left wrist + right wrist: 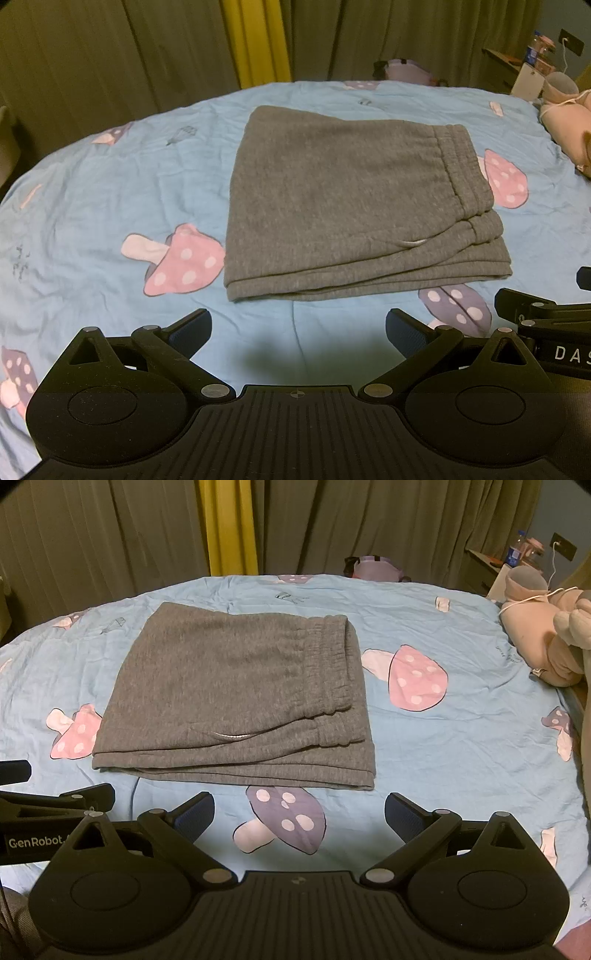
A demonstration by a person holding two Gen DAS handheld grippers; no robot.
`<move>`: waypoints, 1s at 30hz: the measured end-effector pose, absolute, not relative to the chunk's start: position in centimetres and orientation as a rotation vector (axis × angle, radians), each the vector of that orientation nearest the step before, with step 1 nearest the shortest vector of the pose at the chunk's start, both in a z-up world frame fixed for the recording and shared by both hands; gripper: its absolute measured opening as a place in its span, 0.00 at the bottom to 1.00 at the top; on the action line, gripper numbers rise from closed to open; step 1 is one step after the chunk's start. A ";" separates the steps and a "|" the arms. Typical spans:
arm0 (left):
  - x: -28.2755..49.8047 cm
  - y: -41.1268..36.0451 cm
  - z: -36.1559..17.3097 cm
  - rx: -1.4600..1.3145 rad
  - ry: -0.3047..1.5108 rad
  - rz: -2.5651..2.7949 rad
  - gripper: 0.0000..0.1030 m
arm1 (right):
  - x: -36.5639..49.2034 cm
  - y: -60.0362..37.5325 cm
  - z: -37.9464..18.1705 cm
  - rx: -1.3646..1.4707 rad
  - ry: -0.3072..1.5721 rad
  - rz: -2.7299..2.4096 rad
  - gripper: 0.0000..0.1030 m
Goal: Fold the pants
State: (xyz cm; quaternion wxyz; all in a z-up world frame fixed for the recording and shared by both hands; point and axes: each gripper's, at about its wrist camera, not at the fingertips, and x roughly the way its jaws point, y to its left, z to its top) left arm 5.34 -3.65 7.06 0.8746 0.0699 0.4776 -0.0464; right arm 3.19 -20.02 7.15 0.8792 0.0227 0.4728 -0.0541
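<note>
Grey pants (347, 199) are seen folded at frame centre on the bed (92, 206); soft, limp fleece, best pinched at the stacked lower edge. Left gripper (298, 330) and right gripper (299, 814) are held spread, empty.

Bare bedsheet (461, 738) rings the folded pants (236, 701); plush toy (546, 642) crowds the right edge.

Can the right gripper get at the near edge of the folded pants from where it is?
Probably yes. The right gripper is open and empty, and only bare bedsheet lies between its fingertips and the near edge of the folded grey pants. The left gripper sits off to the side.
</note>
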 end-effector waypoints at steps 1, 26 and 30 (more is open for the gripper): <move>5.3 -3.7 7.1 0.146 0.997 -0.097 1.00 | 3.2 -20.0 7.2 0.048 0.985 -0.113 0.96; 5.4 -3.7 6.9 0.148 1.001 -0.109 1.00 | 3.2 -20.3 7.2 0.053 0.975 -0.122 0.96; 5.4 -3.7 6.9 0.148 1.002 -0.110 1.00 | 3.2 -20.3 7.1 0.053 0.975 -0.123 0.96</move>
